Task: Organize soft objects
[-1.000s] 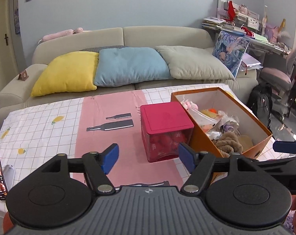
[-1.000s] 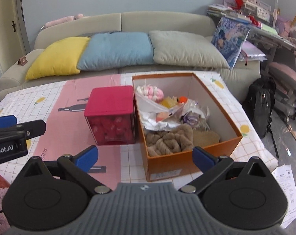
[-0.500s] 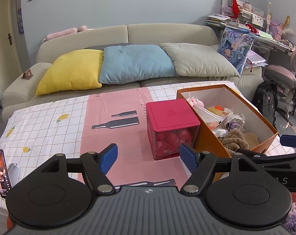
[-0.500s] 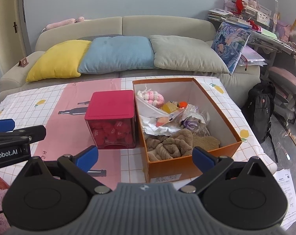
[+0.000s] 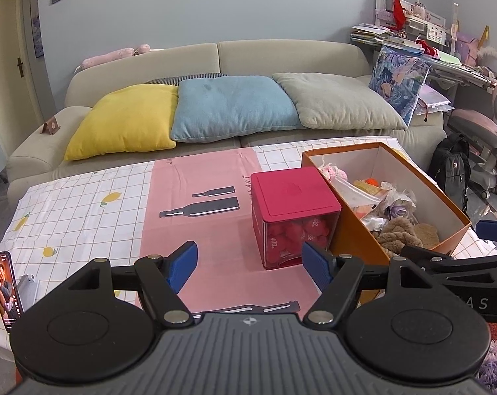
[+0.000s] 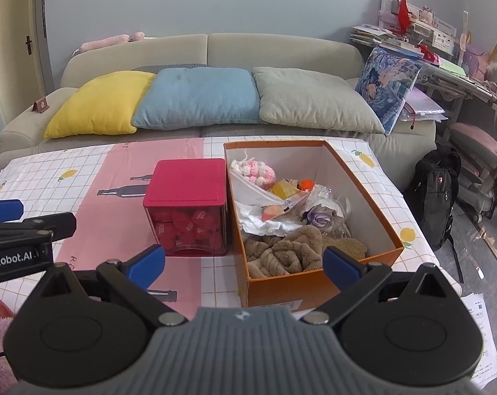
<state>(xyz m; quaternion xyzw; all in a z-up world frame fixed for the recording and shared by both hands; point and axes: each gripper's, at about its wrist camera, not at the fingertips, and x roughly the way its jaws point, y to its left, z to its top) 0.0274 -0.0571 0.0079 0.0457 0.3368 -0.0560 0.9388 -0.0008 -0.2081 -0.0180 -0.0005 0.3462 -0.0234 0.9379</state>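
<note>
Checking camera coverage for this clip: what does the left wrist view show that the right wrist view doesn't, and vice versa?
Only the left wrist view shows the phone at the table's left edge. Only the right wrist view shows the loose papers on the floor and a purple fabric rose clearly. Both show the open orange box, the red lidded cube beside it, the sofa cushions and both open grippers, left gripper and right gripper.

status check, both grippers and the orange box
Left gripper open, empty. Right gripper open, empty. Orange box full of soft items, brown towel nearest. Red cube box shut beside it; nothing blocking.
</note>
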